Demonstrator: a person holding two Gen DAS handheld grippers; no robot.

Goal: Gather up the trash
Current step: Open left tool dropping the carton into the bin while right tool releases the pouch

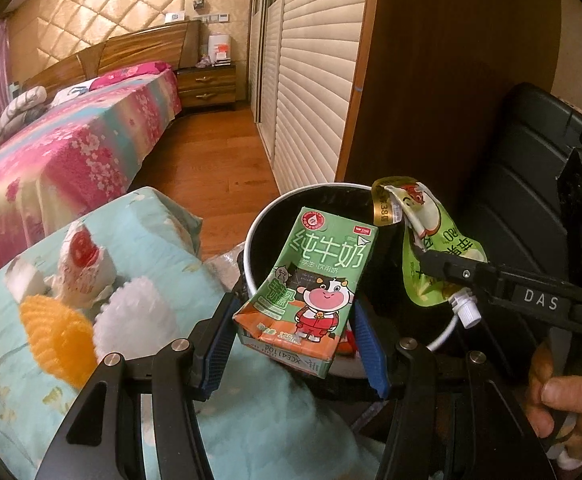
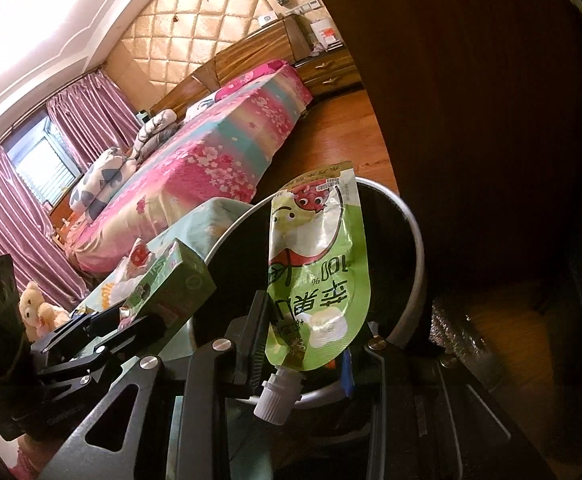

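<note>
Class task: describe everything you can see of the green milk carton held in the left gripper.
The milk carton is a small green paperboard box with white Chinese lettering, a cartoon cow in red and an orange band low down. It looks dented and is tilted. The left gripper clamps its lower end between blue pads, above the dark bin with its white rim.

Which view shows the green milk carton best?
Left wrist view: the green cardboard milk carton faces the camera, front print and cartoon cow fully visible, held in the left tool over the black bin. Right wrist view shows only its narrow side, partly hidden.
</note>
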